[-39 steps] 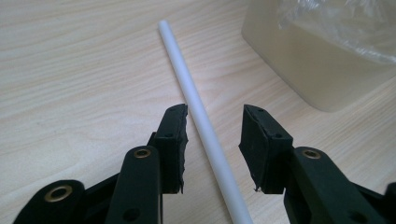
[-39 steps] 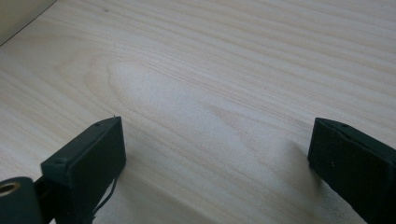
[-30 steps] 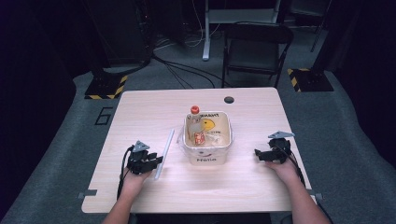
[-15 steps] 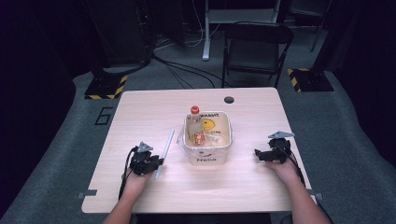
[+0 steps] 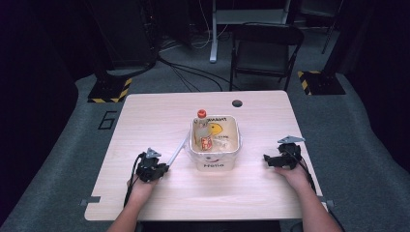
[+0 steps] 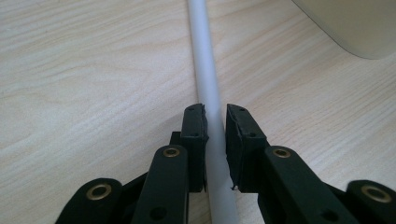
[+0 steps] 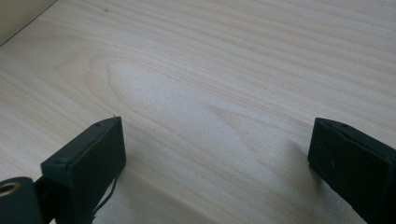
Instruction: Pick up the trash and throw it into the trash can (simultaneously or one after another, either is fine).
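Observation:
A thin white rod [image 5: 177, 151] lies on the wooden table [image 5: 145, 121], slanting from the tub's left side toward the front left. My left gripper [image 5: 162, 169] is at the rod's near end. In the left gripper view the rod [image 6: 204, 70] runs straight between the jaws, and my left gripper [image 6: 215, 112] is shut on it, both pads touching its sides. At the tub's right, my right gripper [image 5: 267, 158] rests low on the table. The right gripper view has my right gripper [image 7: 217, 140] wide open over bare wood.
A white plastic tub [image 5: 237, 145] stands mid-table, holding a clear bottle with a red cap [image 5: 201, 114] and small packets. The tub wall [image 6: 355, 23] is close on the rod's right. A round hole [image 5: 237, 103] is near the table's far edge, a chair [image 5: 266, 53] beyond.
My left gripper has slid a little right and forward onto the rod's near end and closed around it. The right gripper has stayed put.

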{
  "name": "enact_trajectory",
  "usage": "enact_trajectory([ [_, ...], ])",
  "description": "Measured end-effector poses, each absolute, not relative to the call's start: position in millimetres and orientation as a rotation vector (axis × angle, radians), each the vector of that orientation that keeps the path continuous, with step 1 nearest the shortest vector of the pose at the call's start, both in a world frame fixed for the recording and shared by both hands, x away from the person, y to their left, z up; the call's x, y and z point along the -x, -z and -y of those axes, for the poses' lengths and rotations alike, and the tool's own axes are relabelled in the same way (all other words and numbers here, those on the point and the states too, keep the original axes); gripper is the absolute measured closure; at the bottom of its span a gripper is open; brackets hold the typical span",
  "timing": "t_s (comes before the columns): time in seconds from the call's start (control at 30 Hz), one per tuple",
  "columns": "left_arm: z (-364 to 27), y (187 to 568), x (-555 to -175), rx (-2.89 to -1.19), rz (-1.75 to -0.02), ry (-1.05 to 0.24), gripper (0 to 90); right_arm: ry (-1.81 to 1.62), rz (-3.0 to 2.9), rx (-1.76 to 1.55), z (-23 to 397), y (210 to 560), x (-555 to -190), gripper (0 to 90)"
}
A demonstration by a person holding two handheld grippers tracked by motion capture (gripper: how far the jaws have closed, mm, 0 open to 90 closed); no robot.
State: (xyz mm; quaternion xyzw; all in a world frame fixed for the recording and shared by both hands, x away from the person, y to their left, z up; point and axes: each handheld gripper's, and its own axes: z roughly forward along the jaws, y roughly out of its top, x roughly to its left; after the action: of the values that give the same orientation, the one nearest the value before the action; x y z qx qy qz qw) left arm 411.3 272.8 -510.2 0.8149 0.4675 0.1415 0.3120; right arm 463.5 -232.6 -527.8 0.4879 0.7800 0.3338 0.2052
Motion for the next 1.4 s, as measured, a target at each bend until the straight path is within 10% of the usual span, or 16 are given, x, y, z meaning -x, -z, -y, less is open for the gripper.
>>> enact_trajectory([
  [1.4,-291.6,486.8,-410.5,-2.071,-1.239,-0.395,78.8,-0.930,-2.174,-1.360,232.6,527.8,-463.5,3.3],
])
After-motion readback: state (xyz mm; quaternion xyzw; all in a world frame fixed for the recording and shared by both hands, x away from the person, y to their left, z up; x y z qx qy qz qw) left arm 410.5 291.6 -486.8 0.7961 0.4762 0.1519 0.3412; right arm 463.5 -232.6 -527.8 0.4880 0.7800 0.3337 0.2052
